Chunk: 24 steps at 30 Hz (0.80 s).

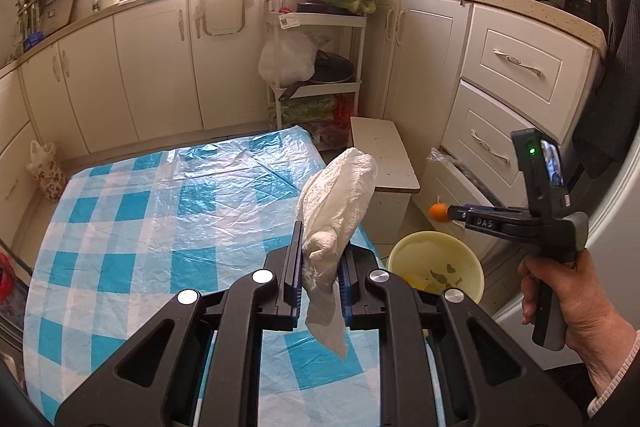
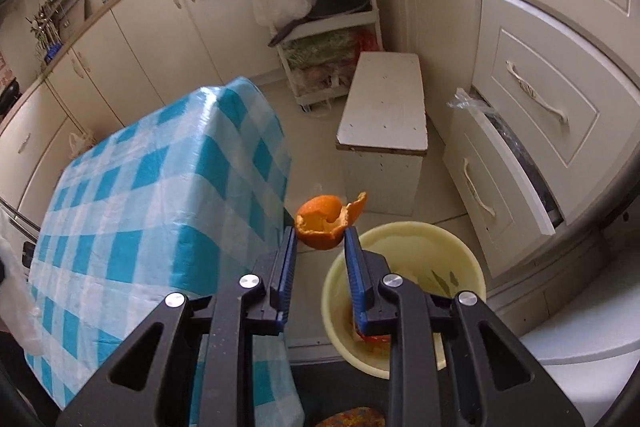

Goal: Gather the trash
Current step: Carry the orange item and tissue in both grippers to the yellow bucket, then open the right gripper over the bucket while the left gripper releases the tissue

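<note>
Both tongs were loaded: our left gripper (image 1: 320, 263) clamped a crumpled tissue (image 1: 336, 203) over the table (image 1: 120, 207), right gripper (image 2: 320, 247) pinched orange peel (image 2: 326, 223) beside the yellow bin (image 2: 460, 255), w/ scraps already inside, neither dropped yet.

A home kitchen, this. Cream cabinets (image 1: 152, 67) run under a countertop (image 1: 500, 1) crowded with pots, probably a blender too.

A bucket (image 2: 404, 291) stands on the floor just right of the worktop (image 2: 152, 187), with a stool (image 2: 384, 107) behind it. A shelf rack (image 2: 328, 19) stands behind the stool against the cabinets (image 2: 160, 39); drawers (image 2: 540, 99) line the right.
</note>
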### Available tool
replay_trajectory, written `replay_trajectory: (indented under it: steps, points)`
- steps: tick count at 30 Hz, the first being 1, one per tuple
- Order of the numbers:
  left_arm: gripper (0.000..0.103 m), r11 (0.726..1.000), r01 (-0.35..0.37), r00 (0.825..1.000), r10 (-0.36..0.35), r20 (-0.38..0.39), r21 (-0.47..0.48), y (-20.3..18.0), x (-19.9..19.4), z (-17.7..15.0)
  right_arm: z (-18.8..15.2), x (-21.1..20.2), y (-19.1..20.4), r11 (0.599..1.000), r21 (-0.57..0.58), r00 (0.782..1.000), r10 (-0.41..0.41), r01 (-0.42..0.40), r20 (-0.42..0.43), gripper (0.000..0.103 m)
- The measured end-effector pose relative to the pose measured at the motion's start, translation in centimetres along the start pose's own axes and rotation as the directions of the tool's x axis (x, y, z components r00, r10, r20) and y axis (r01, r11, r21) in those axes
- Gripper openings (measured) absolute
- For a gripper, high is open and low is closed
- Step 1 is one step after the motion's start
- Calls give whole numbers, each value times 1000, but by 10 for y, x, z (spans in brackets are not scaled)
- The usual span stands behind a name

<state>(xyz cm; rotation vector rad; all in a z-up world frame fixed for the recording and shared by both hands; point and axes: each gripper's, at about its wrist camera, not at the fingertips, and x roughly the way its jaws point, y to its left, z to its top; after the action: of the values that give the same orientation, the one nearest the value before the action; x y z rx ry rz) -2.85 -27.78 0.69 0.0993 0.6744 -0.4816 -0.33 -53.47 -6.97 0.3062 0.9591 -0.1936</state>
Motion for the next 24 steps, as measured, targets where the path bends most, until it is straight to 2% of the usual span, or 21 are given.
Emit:
replay_trajectory:
  steps: [5,10,13,14,15,17,21,24]
  points:
    - [13,1000,25,1000,-25,-14,7,-13,13,1,-5,27,-24,999,49,995,-19,23,-96,26]
    - [13,998,63,997,-62,-36,11,-33,32,3,-3,32,-29,997,67,993,-32,40,-112,27]
    - [13,995,102,993,-101,-55,11,-50,46,5,6,14,-30,994,102,998,-46,49,-33,39]
    - [13,993,114,992,-113,-63,10,-55,51,5,9,5,-31,992,116,999,-51,49,14,47]
    - [13,992,126,989,-125,-73,11,-63,57,4,11,-7,-33,990,130,995,-63,54,71,55]
    - [13,989,150,985,-149,-91,12,-76,68,3,12,-28,-36,986,148,981,-96,71,166,64]
    - [13,981,196,971,-194,-140,-3,-105,96,-1,13,-53,-49,974,209,947,-150,92,282,68]
    - [13,972,233,953,-232,-195,-17,-128,125,-4,13,-67,-60,966,241,924,-175,95,340,73]
